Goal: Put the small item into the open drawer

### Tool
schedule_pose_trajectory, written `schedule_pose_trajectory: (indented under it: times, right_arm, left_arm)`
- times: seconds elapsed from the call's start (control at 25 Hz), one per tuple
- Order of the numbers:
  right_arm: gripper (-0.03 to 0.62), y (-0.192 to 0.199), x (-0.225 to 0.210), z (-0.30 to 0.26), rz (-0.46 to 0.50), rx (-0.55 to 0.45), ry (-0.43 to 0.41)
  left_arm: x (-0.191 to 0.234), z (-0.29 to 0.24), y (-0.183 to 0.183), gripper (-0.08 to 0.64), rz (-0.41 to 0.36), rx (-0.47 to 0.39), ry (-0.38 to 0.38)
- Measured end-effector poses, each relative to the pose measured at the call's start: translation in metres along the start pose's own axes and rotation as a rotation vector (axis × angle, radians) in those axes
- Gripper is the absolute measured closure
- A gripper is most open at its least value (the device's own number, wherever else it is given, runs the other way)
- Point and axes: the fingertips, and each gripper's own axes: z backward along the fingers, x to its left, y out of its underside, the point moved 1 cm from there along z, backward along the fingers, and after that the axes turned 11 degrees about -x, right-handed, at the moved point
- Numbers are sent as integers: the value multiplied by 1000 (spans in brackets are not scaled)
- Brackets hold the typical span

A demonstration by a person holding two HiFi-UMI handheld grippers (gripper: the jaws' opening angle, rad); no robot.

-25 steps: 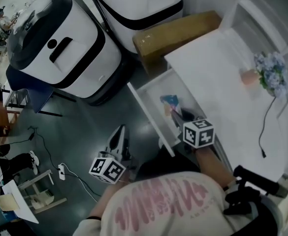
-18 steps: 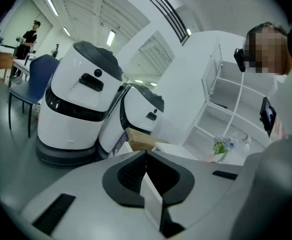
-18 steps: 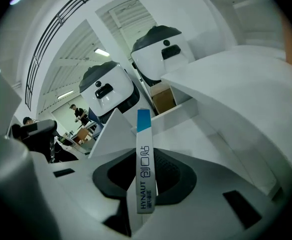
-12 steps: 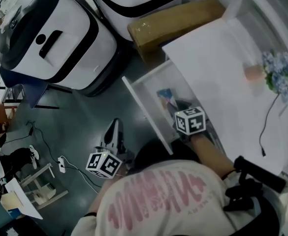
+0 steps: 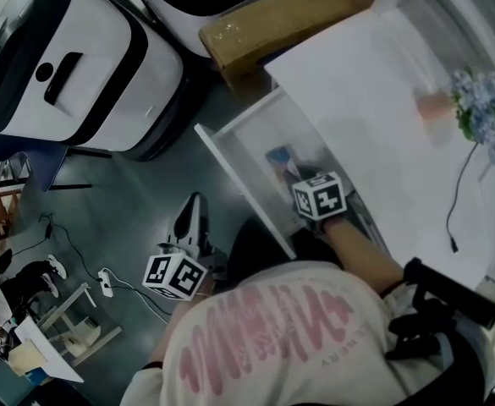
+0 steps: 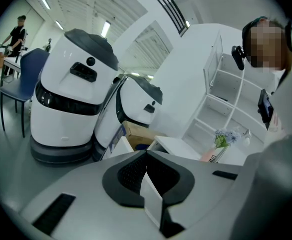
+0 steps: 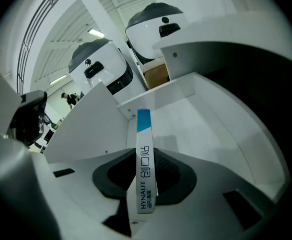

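Right gripper (image 7: 146,176): my jaws are part-way closed and pinching the small box (image 7: 144,149) by its flat faces. The pads press on both sides. The box stands on its thin edge and sticks out past the jaw tips.

Print on the edge facing the camera reads "HYNAUT", with large Chinese characters above it and a blue band at the far end. The smaller print is too fine to read.

Position: the box and my jaws are inside the open drawer (image 7: 205,129), above its floor. I can't tell whether the box's lower edge touches the floor.

Clearances: the white drawer wall is close on my left. The inner corner with screw heads is just ahead of the box tip. The drawer floor is bare ahead and to the right. The desk (image 5: 374,117) top overhangs on the right, with dark shadow beneath it. From the head view, I'm at the part of the drawer near the desk edge.

Left gripper (image 6: 146,159): jaws pressed together with nothing between them. It sits outside the drawer over the grey floor (image 5: 145,201), aimed towards the white robots (image 5: 69,66) and the cardboard box (image 5: 281,19).

On the desk, flowers (image 5: 484,112) and a thin cable (image 5: 459,201) sit well apart from the drawer.
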Motion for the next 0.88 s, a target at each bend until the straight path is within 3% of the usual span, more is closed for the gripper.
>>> schedule_pose_trajectory:
  times: [0.48,0.88]
  right_arm:
    - [497,33,-5,-9,-16,110,6]
    - [486,37,-10,-12,-59,119,-4]
  left_arm:
    - [8,4,3,529,17,14,-28]
    - [5,4,4,529,2,21,-7]
